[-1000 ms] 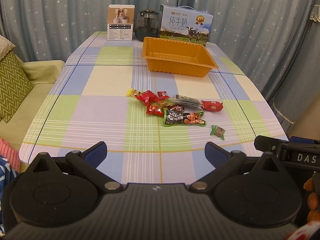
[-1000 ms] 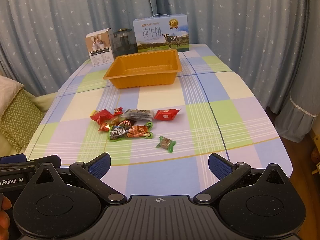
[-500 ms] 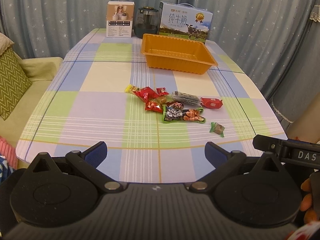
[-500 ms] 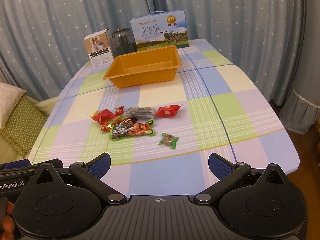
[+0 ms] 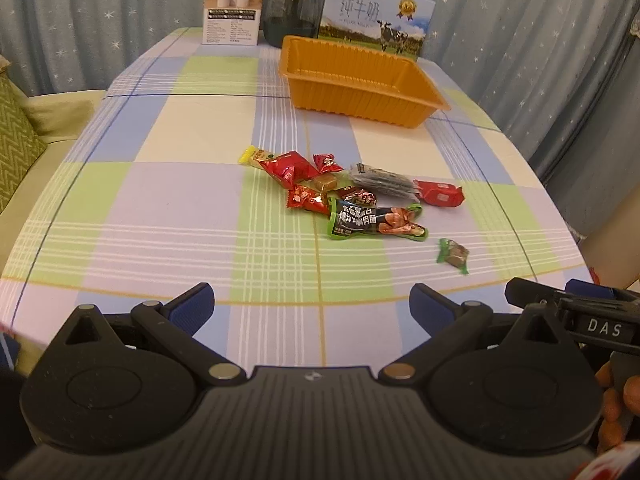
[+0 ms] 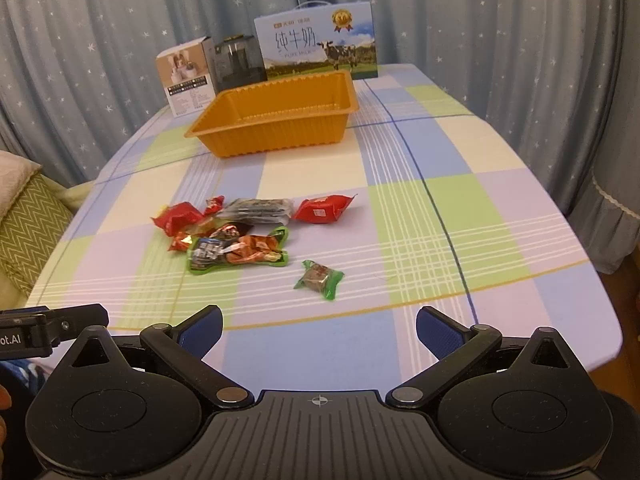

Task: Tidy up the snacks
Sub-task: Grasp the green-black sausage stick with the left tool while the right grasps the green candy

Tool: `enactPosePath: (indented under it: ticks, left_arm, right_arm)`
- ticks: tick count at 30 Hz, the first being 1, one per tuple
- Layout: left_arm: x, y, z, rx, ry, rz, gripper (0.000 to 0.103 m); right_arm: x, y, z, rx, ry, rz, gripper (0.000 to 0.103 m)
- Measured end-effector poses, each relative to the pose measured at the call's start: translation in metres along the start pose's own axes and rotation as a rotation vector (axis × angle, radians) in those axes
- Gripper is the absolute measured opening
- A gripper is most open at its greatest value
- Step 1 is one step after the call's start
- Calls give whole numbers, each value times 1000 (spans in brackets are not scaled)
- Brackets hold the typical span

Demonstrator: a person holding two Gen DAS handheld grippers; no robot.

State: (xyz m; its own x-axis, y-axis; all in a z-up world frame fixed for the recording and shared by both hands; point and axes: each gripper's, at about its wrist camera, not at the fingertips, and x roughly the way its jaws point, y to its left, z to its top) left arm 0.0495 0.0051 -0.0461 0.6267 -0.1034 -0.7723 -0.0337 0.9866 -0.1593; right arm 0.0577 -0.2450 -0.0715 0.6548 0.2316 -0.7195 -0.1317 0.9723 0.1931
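Both tools, my left tool (image 5: 311, 304) and right tool (image 6: 319, 328), hang spread wide over the worktop (image 6: 440, 168) edge, gripping nothing; snacks (image 6: 240, 232) lie mid-worktop, well short of the orange tray (image 6: 276, 136).

Grey-blue curtains printed with small white stars (image 6: 500, 40) hung in folds behind the table and along its right side, closing off the whole back of the room. The table was covered by a checked cloth in pale green, blue, lilac and cream squares (image 5: 180, 208). On the left stood a pale yellow-green sofa (image 5: 60, 108) with a green zigzag-patterned cushion (image 6: 28, 232). The light was warm and indoor. A strip of brown wooden floor (image 6: 624, 300) showed at the right.
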Motion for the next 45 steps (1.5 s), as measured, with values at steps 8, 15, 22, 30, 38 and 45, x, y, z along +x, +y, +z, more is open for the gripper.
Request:
enactPosePath:
  ticks: [8,15,22,30,38,45]
  left_arm:
    - [49,-9,25,238,5,-59,100]
    - [83,-20,43,487,-20,-168,88]
    - [108,-32,48,625,-26,-240,83]
    - [122,-39,46,687,-21,-304,73]
    - [132,-52,48,817,-28,-368,54]
    - [152,-69,55,947,41,-395,40]
  right_arm:
    - [50,-4,8,-129,27,50,84]
    - [87,0,10,-342,46,77,62]
    - [108,-2,13,-443,59,66,51]
    - [107,-6,16,-391,62,89,26]
    - [102,-15,17,-260,53,94,24]
    - [103,-16,18,-241,45,78,24]
